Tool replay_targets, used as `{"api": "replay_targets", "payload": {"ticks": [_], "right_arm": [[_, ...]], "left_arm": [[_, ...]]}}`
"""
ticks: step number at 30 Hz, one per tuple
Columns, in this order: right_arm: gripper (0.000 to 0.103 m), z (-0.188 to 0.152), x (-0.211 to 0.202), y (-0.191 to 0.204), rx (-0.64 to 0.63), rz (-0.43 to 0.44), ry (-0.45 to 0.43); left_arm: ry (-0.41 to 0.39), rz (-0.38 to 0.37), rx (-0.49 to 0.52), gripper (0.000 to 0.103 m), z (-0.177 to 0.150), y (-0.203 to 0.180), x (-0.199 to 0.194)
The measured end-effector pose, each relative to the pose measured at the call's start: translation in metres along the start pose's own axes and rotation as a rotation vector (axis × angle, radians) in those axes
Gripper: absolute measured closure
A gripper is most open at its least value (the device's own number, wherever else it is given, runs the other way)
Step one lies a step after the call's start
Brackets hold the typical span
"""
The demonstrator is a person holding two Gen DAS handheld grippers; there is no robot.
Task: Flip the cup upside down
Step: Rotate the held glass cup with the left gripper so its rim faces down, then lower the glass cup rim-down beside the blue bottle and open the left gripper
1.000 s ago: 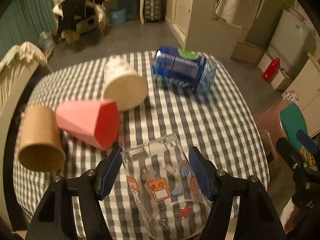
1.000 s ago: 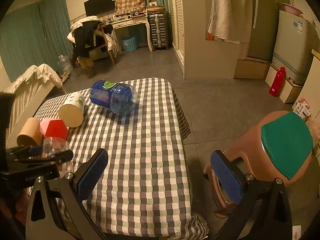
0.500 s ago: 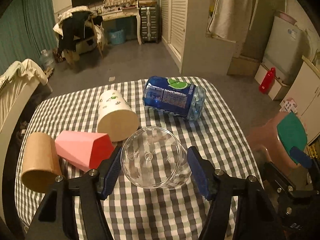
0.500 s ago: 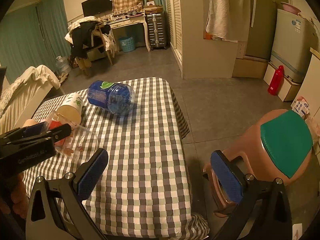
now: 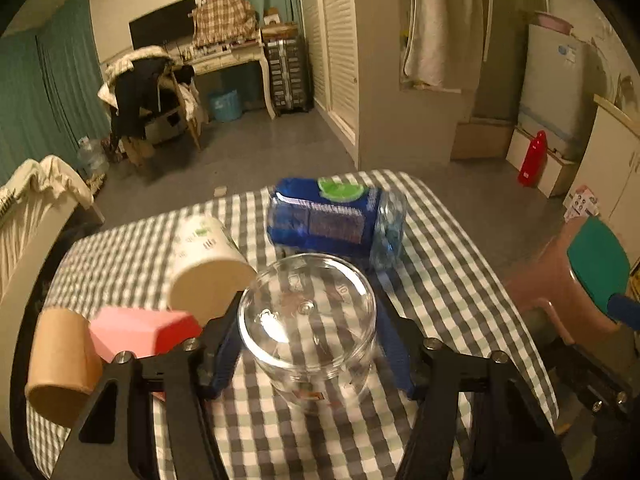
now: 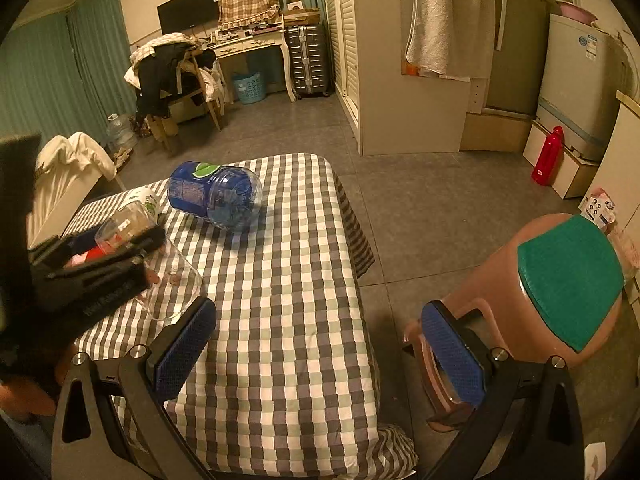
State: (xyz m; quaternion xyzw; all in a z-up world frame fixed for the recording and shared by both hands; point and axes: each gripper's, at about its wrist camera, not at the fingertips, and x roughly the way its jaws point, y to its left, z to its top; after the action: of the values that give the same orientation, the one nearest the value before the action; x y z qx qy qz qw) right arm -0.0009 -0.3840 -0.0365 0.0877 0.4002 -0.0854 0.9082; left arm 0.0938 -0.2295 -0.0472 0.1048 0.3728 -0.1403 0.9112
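A lived-in home, one room doing several jobs. A table under a checked cloth [image 6: 288, 280] sits in front, a plastic stool with a green seat [image 6: 560, 280] beside it. Further back there's a white desk [image 6: 252, 46] carrying a dark screen [image 6: 188, 8], a chair heaped with clothes [image 6: 168, 68], a suitcase [image 6: 310, 60], teal curtains [image 6: 36, 76], louvred wardrobe doors [image 6: 340, 40] and a white appliance [image 6: 580, 80] against the right wall.

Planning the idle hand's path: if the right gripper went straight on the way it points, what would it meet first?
Probably the checked tablecloth near the table's right edge. The open right gripper frames only cloth and grey floor; the blue plastic jar lies left of its line. Depth is unclear.
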Motion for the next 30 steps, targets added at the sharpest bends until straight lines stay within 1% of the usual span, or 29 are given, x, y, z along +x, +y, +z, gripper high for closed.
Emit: {"api": "replay_targets", "payload": {"ticks": [1, 4, 7, 10, 16, 18, 19, 20, 21, 23, 26, 30], "right_arm": [[0.000, 0.000, 0.000, 0.000, 0.002, 0.001, 0.001], [0.000, 0.000, 0.000, 0.000, 0.003, -0.003, 0.002], [0.000, 0.000, 0.000, -0.001, 0.009, -0.006, 0.003], [0.000, 0.001, 0.000, -0.001, 0.012, -0.008, 0.003], [0.000, 0.000, 0.000, 0.000, 0.006, -0.011, 0.002], [0.000, 0.000, 0.000, -0.001, 0.007, -0.013, 0.004], [0.000, -0.001, -0.001, -0.001, 0.010, -0.013, 0.003], [0.000, -0.001, -0.001, -0.002, 0.012, -0.013, 0.003], [0.000, 0.000, -0.002, -0.002, 0.013, -0.012, 0.000], [0.000, 0.000, -0.004, -0.004, 0.014, -0.010, -0.010], [0.000, 0.001, -0.010, -0.007, 0.020, -0.002, -0.037], [0.000, 0.002, -0.028, -0.011, 0.010, 0.004, -0.110]], "left_arm": [[0.000, 0.004, 0.010, 0.041, -0.001, -0.002, -0.002], [-0.002, -0.024, 0.015, 0.041, -0.003, -0.006, -0.013], [-0.003, -0.024, 0.019, 0.041, -0.006, -0.008, -0.021], [0.024, -0.030, 0.017, 0.041, -0.011, -0.009, -0.016], [-0.023, -0.009, 0.043, 0.041, -0.018, -0.014, -0.018], [-0.042, -0.010, 0.033, 0.039, -0.020, -0.014, -0.019], [-0.051, -0.012, 0.023, 0.034, -0.021, -0.012, -0.019], [-0.054, -0.011, 0.017, 0.016, -0.021, -0.011, -0.019], [-0.062, -0.004, 0.005, 0.010, -0.022, -0.009, -0.020], [-0.090, -0.007, -0.006, 0.008, -0.022, -0.006, -0.023], [-0.110, -0.029, -0.015, 0.008, -0.019, -0.003, -0.032], [-0.152, -0.030, -0.032, 0.008, -0.016, 0.003, -0.052]]}}
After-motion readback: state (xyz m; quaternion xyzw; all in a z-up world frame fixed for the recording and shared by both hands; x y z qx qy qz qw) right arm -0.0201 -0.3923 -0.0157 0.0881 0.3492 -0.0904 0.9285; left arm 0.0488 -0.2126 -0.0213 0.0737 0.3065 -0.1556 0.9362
